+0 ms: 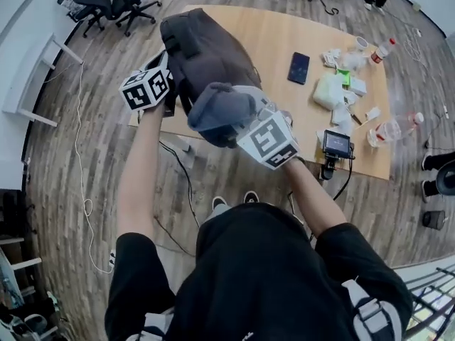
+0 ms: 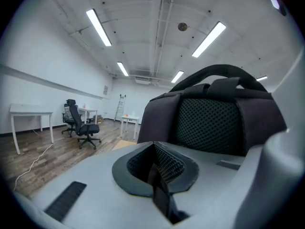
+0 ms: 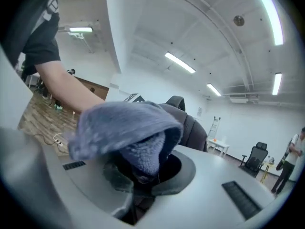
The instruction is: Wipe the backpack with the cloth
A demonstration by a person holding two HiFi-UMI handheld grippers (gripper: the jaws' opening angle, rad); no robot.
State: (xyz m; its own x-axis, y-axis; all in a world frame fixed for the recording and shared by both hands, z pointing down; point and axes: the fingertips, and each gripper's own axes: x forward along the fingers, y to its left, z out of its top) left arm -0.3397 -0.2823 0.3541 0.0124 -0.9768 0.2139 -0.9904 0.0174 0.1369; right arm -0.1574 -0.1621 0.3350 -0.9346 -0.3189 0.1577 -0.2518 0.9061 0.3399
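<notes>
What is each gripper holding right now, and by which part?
The left gripper clamps a black strap of the backpack; the right gripper clamps a bunched fold of the cloth.

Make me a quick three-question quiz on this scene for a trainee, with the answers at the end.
1. True or false: the right gripper is closed on the cloth.
2. What is pinched in the left gripper? A) a bottle B) a black backpack strap C) nothing
3. Fill in: the backpack stands on the wooden ____.
Key: 1 true; 2 B; 3 table.
</notes>
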